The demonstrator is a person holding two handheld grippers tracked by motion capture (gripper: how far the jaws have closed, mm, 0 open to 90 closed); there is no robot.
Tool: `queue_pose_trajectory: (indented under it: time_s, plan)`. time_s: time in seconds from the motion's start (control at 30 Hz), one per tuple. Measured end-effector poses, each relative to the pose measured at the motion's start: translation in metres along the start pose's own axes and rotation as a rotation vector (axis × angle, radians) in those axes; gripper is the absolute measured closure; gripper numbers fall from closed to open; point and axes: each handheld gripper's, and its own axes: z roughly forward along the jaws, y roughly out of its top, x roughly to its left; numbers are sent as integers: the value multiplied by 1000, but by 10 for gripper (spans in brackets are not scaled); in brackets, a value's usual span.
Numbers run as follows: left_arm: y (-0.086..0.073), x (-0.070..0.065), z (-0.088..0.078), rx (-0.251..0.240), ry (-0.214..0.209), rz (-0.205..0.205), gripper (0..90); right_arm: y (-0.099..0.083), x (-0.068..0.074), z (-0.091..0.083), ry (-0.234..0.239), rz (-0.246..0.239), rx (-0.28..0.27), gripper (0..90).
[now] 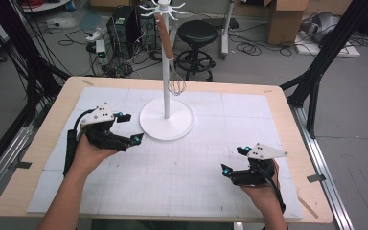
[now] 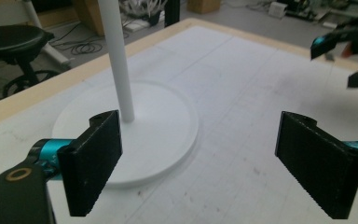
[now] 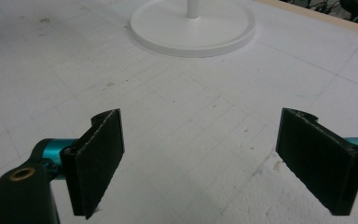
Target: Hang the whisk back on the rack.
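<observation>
**Both grippers wide apart over a mostly bare mat**

The wooden table [image 1: 38, 143] carries a white gridded mat [image 1: 182, 167] that stops short of the wood on every side, leaving a pale border all round. Most of the mat lies bare, especially the broad middle stretch between the two hands and the near edge.

A white stand [image 1: 166, 72] rises from a round base [image 1: 177, 127] set on the far middle of the mat. A whisk [image 1: 175, 81] with a brown handle hangs from the hooks at the top, its wire end beside the pole and off the mat.

The left gripper [image 1: 128, 128] sits just left of the base, near its rim; in the left gripper view its jaws stand wide apart with nothing between them, the pole [image 2: 116, 60] rising past the left jaw. The right gripper [image 1: 234, 160] sits near the right front of the mat, well apart from the base, jaws likewise spread and empty over bare mat [image 3: 177, 121].
</observation>
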Motion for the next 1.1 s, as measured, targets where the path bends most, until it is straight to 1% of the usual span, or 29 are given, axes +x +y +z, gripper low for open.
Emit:
queue_pose_trajectory:
  time_s: [0.07, 0.13, 0.17, 0.23, 0.27, 0.33, 0.4, 0.47, 0.5, 0.53, 0.57, 0.6, 0.67, 0.7, 0.8, 0.87, 0.9, 0.97, 1.0, 1.1]
  plan:
    - [-7, -1, 0, 7, -5, 11, 150, 1, 1, 0, 8, 4, -7, 140]
    - [-12, -2, -1, -2, -13, 4, 150, 2, 2, 0, 12, 3, -8, 140]
    - [-13, -2, -1, -2, -17, 5, 150, 3, 2, 1, 14, -5, -8, 140]
    - [-17, -4, -2, -16, -22, 10, 144, 2, 3, 2, 17, -2, -6, 140]
    - [-20, -5, -3, -22, -18, 6, 144, 2, 2, 2, 18, -6, -4, 140]
    - [-25, -6, -5, -41, 1, 13, 144, 1, 3, 3, 18, 1, -1, 140]
    - [-34, -8, -6, -49, 9, 16, 144, 0, 2, 4, 15, -4, -3, 140]
    - [-40, -6, -6, -44, -3, -7, 144, 0, 1, 5, 22, 5, -2, 140]
    - [-42, -6, -6, -38, -3, -12, 133, 0, 1, 5, 22, 8, -3, 140]
    - [-43, -5, -5, -25, -4, -19, 115, 0, 1, 5, 25, 8, -4, 140]
    - [-43, -6, -5, -18, -9, -18, 105, 0, 0, 5, 29, 10, -4, 140]
    - [-43, -7, -5, -19, -15, -13, 95, 0, 0, 6, 27, 10, -7, 140]
    - [-42, -9, -5, -30, -10, 3, 87, 0, 0, 6, 31, 16, -8, 140]
    - [-42, -10, -5, -36, -17, 3, 87, 0, 0, 7, 31, 14, -8, 140]
    - [-42, -9, -5, -35, -29, -7, 68, -1, 0, 8, 30, 3, -7, 140]
    - [-42, -7, -5, -27, -47, -23, 67, -1, 0, 7, 27, 7, -6, 140]
    - [-43, -7, -5, -32, -52, -33, 62, -1, 0, 7, 28, 7, -10, 140]
    - [-43, -6, -5, -34, -62, -35, 61, -1, -1, 6, 26, 5, -11, 140]
    - [-43, -6, -5, -33, -72, -46, 61, -1, -1, 6, 21, 4, -11, 140]
    - [-44, -6, -5, -19, -84, -43, 61, -2, 0, 4, 17, 10, -12, 140]
